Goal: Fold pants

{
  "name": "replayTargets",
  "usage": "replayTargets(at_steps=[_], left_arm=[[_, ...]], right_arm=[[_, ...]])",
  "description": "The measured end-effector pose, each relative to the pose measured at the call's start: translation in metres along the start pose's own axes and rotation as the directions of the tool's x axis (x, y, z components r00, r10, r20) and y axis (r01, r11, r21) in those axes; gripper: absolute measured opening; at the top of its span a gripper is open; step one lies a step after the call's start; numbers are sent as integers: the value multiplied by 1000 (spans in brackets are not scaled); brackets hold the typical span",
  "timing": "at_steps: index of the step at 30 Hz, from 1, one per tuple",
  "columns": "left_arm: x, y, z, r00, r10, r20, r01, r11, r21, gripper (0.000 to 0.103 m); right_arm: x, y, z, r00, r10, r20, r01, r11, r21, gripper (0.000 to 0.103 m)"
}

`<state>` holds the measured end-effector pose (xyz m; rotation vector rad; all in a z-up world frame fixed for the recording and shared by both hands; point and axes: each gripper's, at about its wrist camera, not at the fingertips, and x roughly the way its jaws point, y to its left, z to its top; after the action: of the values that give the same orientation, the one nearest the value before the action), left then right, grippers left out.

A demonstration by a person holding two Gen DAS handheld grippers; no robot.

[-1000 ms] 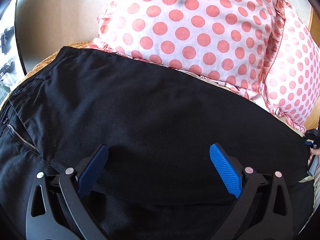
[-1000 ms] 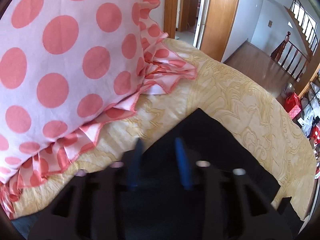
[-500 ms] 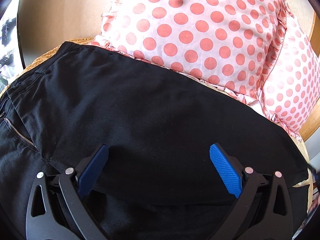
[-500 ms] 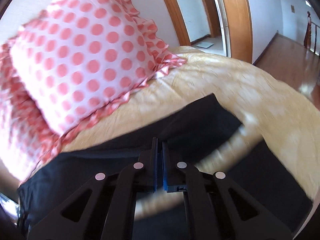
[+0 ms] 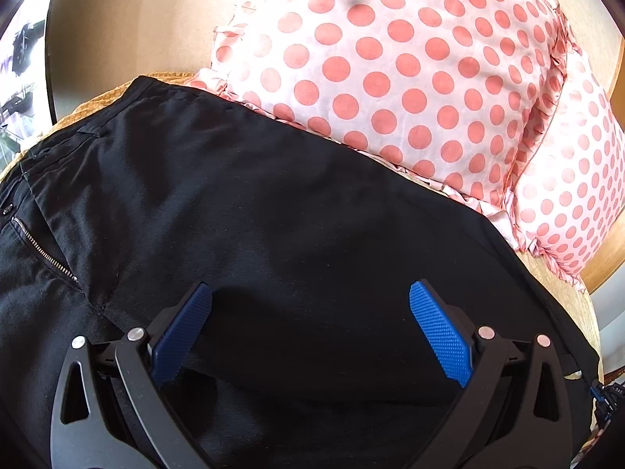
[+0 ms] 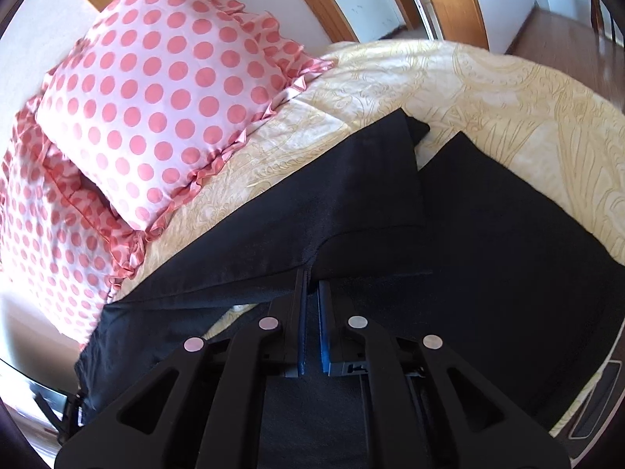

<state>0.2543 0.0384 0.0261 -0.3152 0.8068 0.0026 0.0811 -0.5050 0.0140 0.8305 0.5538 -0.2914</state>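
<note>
Right claw pinching the pants hem, left claw wide and holding nothing.

I see the black woven pants [image 5: 297, 211] spread across the yellow patterned bedspread [image 6: 488, 78], waistband and zipper toward its left edge, just below the pink polka-dot frilled pillows [image 5: 410, 78]. My left gripper [image 5: 310, 328] hovers over the fabric, blue pads spread apart. My right gripper [image 6: 311, 293] is clamped on the edge of a leg, which is lifted off the bed; the other leg lies flat.
</note>
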Motion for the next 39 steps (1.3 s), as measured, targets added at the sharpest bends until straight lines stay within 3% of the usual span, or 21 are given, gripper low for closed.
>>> replayTargets(at_steps=[7,14,16,18,24,28,31,35,39], left_arm=[[0,-2,0,1000,8,-2,-8,1000,6,101],[1,-2,0,1000,9,-5,-9,1000,8,101],[1,-2,0,1000,9,-6,-9,1000,9,101],[1,-2,-1,1000,7,-7,-7,1000,8,101],[-2,3,-2,1000,-27,13,27,999,-22,101],[-13,11,1,996,-52,71,56,997,-55,101],[-22,15,14,994,-27,108,31,999,-33,101],[-23,13,56,986,92,140,-98,995,34,101],[4,16,104,986,146,75,-148,989,23,101]], right_arm=[[9,-15,1,998,58,-33,-53,990,128,17],[14,-19,8,998,66,19,-69,984,163,18],[14,-18,10,996,66,54,-73,987,145,15],[8,-19,10,991,88,96,-101,986,134,4],[-40,-21,-4,966,122,230,-146,985,89,3],[-61,-29,-24,966,89,244,-113,990,85,3],[-55,-35,-33,979,56,197,-74,994,84,3],[-46,-42,-38,985,21,169,-37,995,91,3],[-42,-46,-44,987,2,161,-19,994,104,3]])
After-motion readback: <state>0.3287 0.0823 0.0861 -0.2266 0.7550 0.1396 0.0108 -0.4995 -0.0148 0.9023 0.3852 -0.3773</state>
